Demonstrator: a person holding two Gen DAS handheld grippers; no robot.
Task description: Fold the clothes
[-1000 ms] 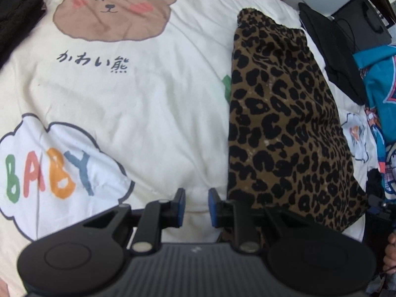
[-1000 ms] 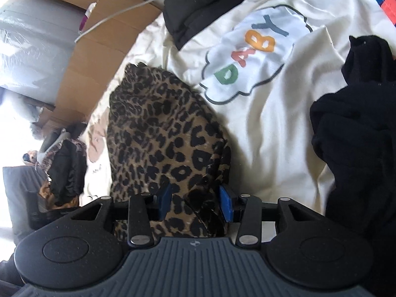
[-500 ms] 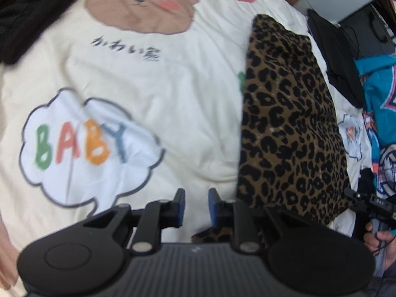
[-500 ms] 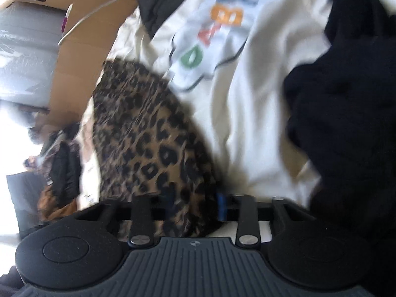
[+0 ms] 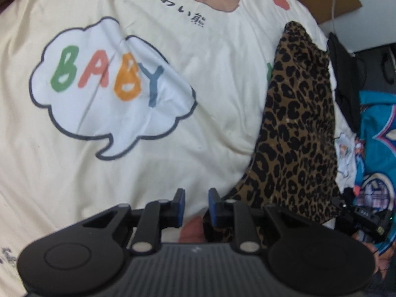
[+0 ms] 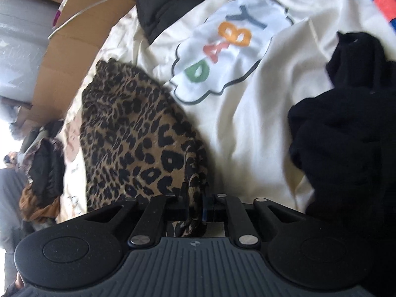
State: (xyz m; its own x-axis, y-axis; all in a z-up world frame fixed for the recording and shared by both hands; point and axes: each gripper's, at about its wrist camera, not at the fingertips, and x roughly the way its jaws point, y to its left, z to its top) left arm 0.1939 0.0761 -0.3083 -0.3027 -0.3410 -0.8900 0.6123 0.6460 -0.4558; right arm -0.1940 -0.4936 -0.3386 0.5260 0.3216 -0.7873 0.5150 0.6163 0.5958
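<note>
Since a second ago our right tool point(image 6: 194, 204) has just been closing and now pinches the leopard garment point(image 6: 138, 143) on the bed point(image 5: 173, 148), our left tool point(image 5: 196, 206) empty and slightly parted beside it, folding barely begun.

Left wrist view: close, steeply downward over the bed point(image 5: 123, 185). Right wrist view: close, downward from the opposite side. Both share the leopard garment point(image 5: 302, 128) and "BABY" print point(image 5: 109, 76).

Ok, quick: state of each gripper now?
Left gripper: open, holding nothing.
Right gripper: jaws have just closed on the leopard-print garment.
</note>
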